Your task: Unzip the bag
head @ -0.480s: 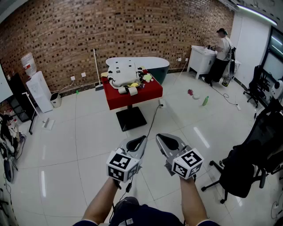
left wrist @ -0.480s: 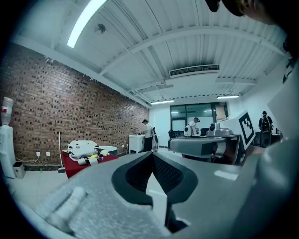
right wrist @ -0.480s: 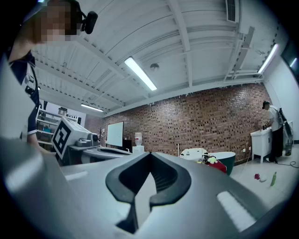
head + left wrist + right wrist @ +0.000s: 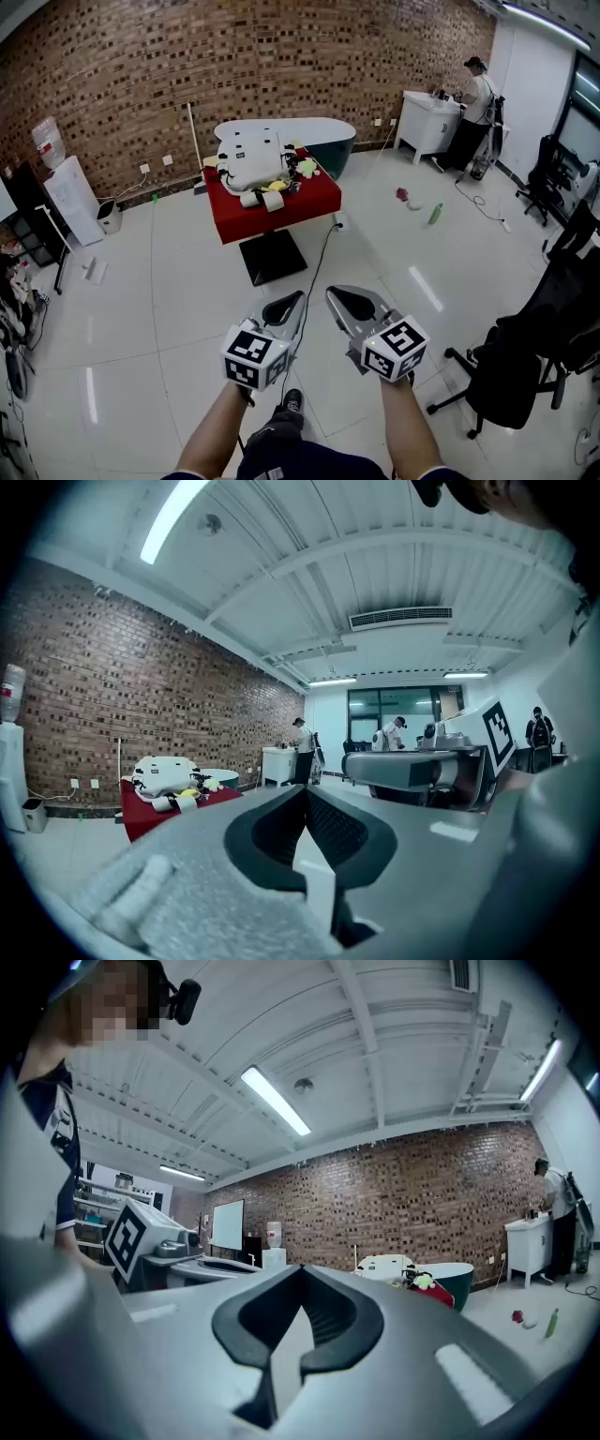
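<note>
We hold the left gripper [image 4: 292, 305] and right gripper [image 4: 339, 300] side by side, both closed and empty, with the white bag [image 4: 246, 157] on a red table [image 4: 281, 208] well ahead of them, so we should walk up and find its zipper pull before opening either.

Interior brightly and evenly lit from overhead strip lights [image 4: 275, 1101]. The glossy white floor [image 4: 169, 281] shows elongated glare streaks; shadows are faint and diffuse. All views bend strongly at the edges, and both gripper views are vignetted to black at the corners. The left gripper [image 4: 305, 791] and right gripper [image 4: 301, 1271] fill the foreground soft and grainy; distant detail is sharper.
</note>
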Tool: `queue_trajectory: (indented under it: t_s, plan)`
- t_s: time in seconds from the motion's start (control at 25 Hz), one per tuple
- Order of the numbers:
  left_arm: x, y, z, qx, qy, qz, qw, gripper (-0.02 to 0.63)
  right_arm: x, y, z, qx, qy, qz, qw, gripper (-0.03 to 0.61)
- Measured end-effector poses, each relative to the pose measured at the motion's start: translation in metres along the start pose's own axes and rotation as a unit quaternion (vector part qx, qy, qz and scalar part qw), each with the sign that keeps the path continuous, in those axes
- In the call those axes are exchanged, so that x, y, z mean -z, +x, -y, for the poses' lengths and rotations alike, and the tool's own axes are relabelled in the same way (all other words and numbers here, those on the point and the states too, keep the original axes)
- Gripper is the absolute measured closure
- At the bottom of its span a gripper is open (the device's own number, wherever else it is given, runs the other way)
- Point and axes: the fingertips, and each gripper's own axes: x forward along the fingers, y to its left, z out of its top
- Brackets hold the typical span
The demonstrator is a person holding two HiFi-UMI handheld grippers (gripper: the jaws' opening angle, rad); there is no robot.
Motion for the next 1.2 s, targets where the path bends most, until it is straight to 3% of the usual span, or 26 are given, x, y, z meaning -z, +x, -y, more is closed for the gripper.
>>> queue_trajectory:
  t_s: [0.72,1.2]
  plan:
    - [-0.004,0.145,-0.167,-0.004,-0.014,-0.015,0.9998,0.611,0.004,0.172,0.143,0.007,0.015,-0.023,1.0,0.574]
    - [0.016,0.24,-0.26,-0.068,-0.039,-0.04,0.9961,0.611,0.037,0.271,0.244,-0.063,0.045,-0.042,0.996,0.574]
